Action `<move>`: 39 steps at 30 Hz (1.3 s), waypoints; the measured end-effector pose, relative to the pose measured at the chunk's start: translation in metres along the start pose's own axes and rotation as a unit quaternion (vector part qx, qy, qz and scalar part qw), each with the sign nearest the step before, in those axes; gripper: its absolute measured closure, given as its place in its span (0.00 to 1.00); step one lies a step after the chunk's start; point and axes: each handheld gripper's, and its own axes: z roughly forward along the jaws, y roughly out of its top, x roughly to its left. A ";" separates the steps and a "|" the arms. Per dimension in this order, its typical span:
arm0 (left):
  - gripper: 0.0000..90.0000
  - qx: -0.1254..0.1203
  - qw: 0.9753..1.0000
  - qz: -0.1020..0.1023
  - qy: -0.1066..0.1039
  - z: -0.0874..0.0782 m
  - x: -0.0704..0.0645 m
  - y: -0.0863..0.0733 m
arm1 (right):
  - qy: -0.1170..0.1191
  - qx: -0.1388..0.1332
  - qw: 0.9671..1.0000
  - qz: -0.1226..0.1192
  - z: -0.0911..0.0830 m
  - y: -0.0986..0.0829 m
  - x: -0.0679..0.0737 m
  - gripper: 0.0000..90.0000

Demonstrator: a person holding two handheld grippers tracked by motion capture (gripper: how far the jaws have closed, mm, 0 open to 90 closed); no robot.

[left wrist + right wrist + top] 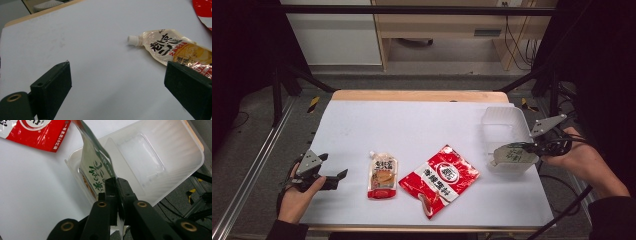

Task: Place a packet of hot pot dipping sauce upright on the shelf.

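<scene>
Where the floor shows grey, white table (412,125), wooden far edge (417,95).

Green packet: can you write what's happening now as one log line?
right gripper: shut on green packet | over clear tub | left gripper: open, beside spout pouch

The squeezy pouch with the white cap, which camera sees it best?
The left gripper view: the pouch lies close, cap and lettering clear, one end behind a jaw. The high view shows the whole pouch small, flat on the table.

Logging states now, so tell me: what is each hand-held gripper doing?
Left hand-held gripper: open, empty.
Right hand-held gripper: closed on the green-lettered pouch.
</scene>
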 end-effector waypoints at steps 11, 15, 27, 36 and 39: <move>0.08 0.000 1.000 -0.001 0.000 0.000 0.000 0.000 | -0.022 -0.035 0.998 0.040 -0.006 -0.004 0.006 0.49; 0.08 0.002 1.000 0.001 0.000 0.000 0.000 0.000 | -0.033 -0.054 0.997 0.049 -0.016 0.001 0.014 0.33; 0.08 0.008 1.000 0.007 -0.007 0.001 -0.002 0.001 | -0.021 -0.115 0.993 0.033 -0.034 0.031 0.056 0.23; 0.08 0.011 1.000 0.010 -0.009 0.001 -0.004 0.001 | -0.018 -0.155 0.987 0.032 -0.018 0.067 0.096 0.19; 0.07 0.012 1.000 0.010 -0.010 0.001 -0.004 0.001 | -0.015 -0.160 0.987 0.026 -0.008 0.078 0.110 0.17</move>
